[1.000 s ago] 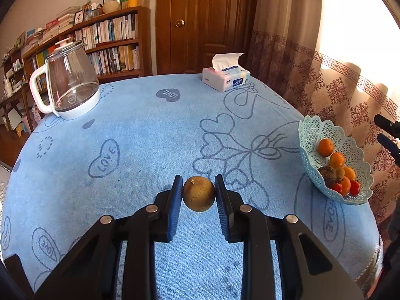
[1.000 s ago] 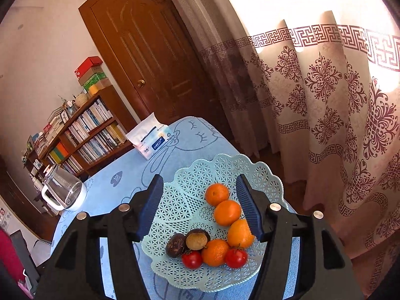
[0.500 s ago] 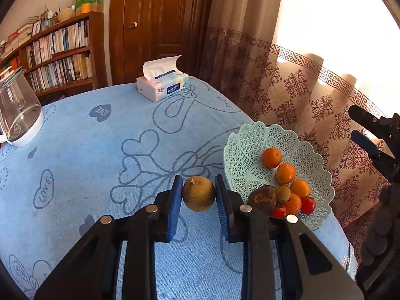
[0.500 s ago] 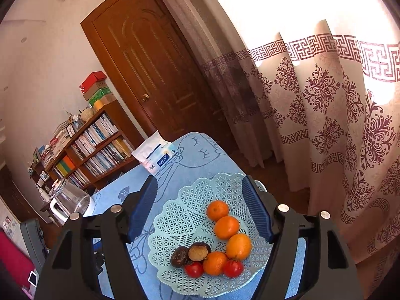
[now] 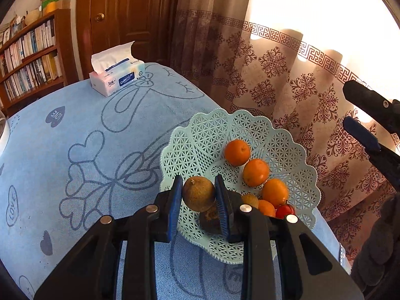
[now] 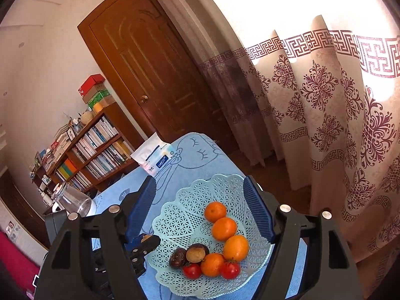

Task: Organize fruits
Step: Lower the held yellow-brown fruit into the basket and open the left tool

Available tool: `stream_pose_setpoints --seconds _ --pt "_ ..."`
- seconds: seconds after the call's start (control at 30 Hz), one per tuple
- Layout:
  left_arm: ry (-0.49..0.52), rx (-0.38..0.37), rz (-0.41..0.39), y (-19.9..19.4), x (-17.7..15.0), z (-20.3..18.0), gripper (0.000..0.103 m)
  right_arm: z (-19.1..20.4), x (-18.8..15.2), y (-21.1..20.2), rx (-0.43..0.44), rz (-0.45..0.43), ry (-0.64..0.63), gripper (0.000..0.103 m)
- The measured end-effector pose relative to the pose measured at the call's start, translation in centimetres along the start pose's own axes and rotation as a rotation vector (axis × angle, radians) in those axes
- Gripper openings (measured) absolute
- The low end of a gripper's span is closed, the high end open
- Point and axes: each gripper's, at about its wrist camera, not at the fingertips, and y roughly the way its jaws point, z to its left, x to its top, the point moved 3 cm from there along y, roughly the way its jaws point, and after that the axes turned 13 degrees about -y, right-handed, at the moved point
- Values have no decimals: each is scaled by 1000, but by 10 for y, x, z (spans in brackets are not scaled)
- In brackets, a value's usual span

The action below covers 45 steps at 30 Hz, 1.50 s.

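Two claws over the fruit basket, left claw pinching a brown fruit above its near rim, right claw spread wide and empty, only its view shows both tomatoes.

The basket's near-left lattice lies bare, while oranges and tomatoes crowd its right side.

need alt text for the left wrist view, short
The left hand-held gripper grips a round brown fruit above the near rim of a pale green lattice basket holding oranges and a tomato. The basket sits on a blue tablecloth with a tissue pack behind.
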Motion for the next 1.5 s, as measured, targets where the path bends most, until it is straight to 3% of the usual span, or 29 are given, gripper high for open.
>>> stream_pose_setpoints --seconds 0.53,0.87,0.93,1.0,1.23,1.4,1.5 --pt "38 7 33 24 -8 -9 27 3 -3 2 8 11 5 74" --pt "60 19 -4 17 -7 -13 28 2 -3 3 7 12 8 74" --pt "60 22 -16 15 -7 -13 33 2 -4 2 6 12 9 74" --pt "64 32 -41 12 -6 -14 52 2 -4 2 7 10 11 74" --pt "108 59 -90 2 -8 -20 56 0 -4 2 6 9 13 74" --pt "153 95 -150 -9 -11 -24 71 -1 -3 0 2 3 19 74" --pt "182 123 -183 -14 -13 -26 88 -5 -1 -3 -5 -12 33 86"
